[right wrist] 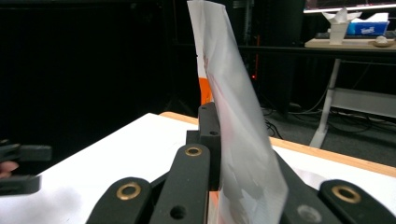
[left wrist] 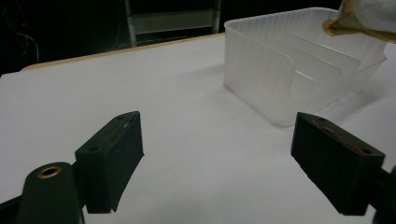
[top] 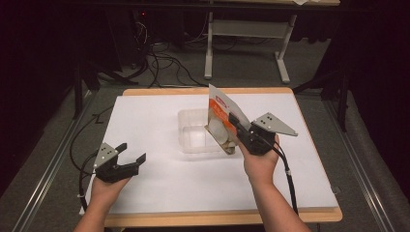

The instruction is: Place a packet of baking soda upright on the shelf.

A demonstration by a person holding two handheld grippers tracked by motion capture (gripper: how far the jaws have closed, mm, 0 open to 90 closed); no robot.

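An orange-and-white blister pack [top: 219,115] with a pale round item in it hangs tilted over the right end of a clear plastic container [top: 183,131]. My right gripper [top: 234,126] is shut on the pack's lower edge. In the right gripper view the pack [right wrist: 236,116] stands edge-on between the jaws of my right gripper [right wrist: 218,140]. My left gripper [top: 133,151] rests open and empty near the mat's front left. In the left gripper view my left gripper [left wrist: 219,149] has wide jaws, the ribbed container [left wrist: 280,79] sits beyond them, and the pack's corner [left wrist: 362,18] hangs above it.
A white mat [top: 159,188] covers a wooden tabletop [top: 217,218]. Cables [top: 164,65] and a white table frame [top: 241,34] lie on the floor behind. A far table holds a tissue box [right wrist: 369,29]. My left gripper [right wrist: 18,168] appears at the left edge of the right gripper view.
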